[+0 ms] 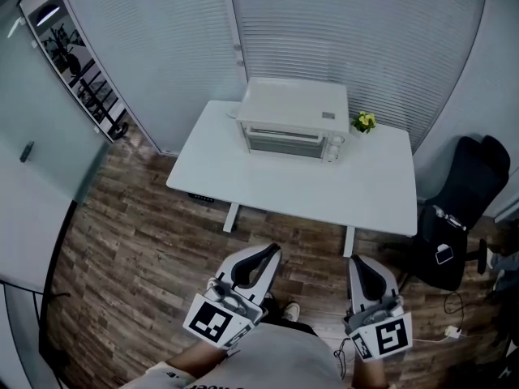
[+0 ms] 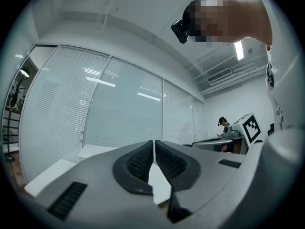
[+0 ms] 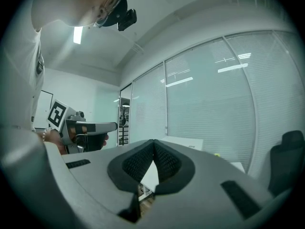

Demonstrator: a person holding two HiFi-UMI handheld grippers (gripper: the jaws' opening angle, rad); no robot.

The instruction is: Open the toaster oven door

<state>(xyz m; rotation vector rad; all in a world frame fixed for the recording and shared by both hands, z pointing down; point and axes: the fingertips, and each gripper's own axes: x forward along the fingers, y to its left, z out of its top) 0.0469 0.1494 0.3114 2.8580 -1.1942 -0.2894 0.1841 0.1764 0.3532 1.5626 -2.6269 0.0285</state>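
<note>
- Your left gripper (image 1: pixel 268 254), grey with black ribbed pads, is closed with nothing in it. In the left gripper view the two pads meet at their tips.
- Your right gripper (image 1: pixel 358 262), of the same build, is also closed and empty, and its pads touch at the tips in the right gripper view.
- Both grippers sit low in the head view, side by side over the brown wood-plank floor (image 1: pixel 138 250). They point toward the white rectangular table (image 1: pixel 308 189) but stop short of its near edge.
- The boxy white toaster oven (image 1: pixel 293 120) stands at the table's far side, well apart from both grippers, with the bare tabletop between it and you.
- Its glass door (image 1: pixel 284 142) faces you and is shut, with the pale knobs (image 1: pixel 335 146) just to the door's right.
- Neither gripper touches the oven or the table.
- A small yellow-green potted plant (image 1: pixel 364 121) stands just beside the oven's right corner.
- A black office chair (image 1: pixel 458 209) sits off the table's right end, near your right gripper's side.
</note>
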